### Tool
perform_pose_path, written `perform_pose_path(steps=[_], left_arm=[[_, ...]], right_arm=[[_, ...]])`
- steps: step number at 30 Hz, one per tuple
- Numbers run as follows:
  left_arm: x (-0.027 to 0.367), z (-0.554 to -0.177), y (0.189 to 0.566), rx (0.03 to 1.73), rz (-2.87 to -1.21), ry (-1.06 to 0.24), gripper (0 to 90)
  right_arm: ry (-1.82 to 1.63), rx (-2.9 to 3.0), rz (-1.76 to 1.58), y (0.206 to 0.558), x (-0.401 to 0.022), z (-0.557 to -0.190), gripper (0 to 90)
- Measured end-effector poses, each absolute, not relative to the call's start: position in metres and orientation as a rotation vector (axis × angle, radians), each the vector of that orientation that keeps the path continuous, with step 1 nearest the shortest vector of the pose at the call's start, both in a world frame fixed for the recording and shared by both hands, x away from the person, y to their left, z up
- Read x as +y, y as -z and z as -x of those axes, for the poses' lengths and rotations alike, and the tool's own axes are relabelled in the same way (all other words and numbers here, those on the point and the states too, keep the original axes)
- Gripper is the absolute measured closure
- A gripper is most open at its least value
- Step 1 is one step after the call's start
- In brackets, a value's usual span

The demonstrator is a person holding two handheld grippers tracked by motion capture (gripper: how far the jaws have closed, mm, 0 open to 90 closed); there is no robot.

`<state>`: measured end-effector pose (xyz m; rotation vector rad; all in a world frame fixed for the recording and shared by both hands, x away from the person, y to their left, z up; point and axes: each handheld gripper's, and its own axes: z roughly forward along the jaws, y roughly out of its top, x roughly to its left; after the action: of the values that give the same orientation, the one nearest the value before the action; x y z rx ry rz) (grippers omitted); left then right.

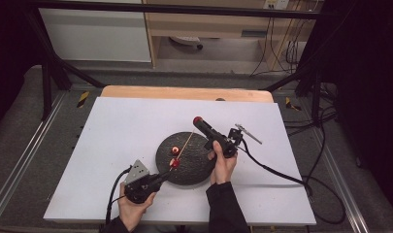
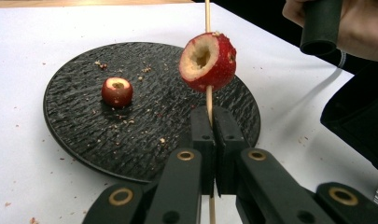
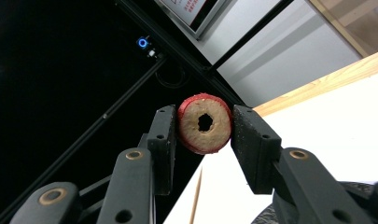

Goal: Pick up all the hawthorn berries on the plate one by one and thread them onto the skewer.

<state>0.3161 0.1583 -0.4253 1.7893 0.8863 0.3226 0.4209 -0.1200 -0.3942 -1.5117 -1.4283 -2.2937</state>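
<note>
My left gripper (image 2: 213, 112) (image 1: 162, 175) is shut on a thin wooden skewer (image 2: 208, 100) (image 1: 185, 144) that slants up over a round black plate (image 1: 196, 167) (image 2: 74, 112). A cored red fruit (image 2: 208, 61) (image 1: 175, 163) is threaded on the skewer just above the jaws. A second cored red fruit (image 2: 116, 91) (image 1: 174, 150) lies on the plate. My right gripper (image 3: 203, 128) (image 1: 199, 121), raised beyond the plate, is shut on a third red fruit (image 3: 204, 123) with a hole through its pale middle. The skewer's tip (image 3: 196, 198) shows below it.
The plate sits on a white sheet (image 1: 121, 131) over a wooden table (image 1: 184, 92). Crumbs (image 2: 144, 70) dot the plate and sheet. Cables (image 1: 281, 172) trail off to the right. A black frame (image 1: 53, 63) borders the table.
</note>
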Motion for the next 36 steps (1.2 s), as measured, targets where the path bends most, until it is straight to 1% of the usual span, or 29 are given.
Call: perform_pose_path(steps=[36], left_arm=[[0.136, -0.322, 0.425, 0.913, -1.722, -0.359, 88.6]], right_arm=[[2.309, -1.339, 1.482, 0.396, -0.118, -0.416, 61.5]])
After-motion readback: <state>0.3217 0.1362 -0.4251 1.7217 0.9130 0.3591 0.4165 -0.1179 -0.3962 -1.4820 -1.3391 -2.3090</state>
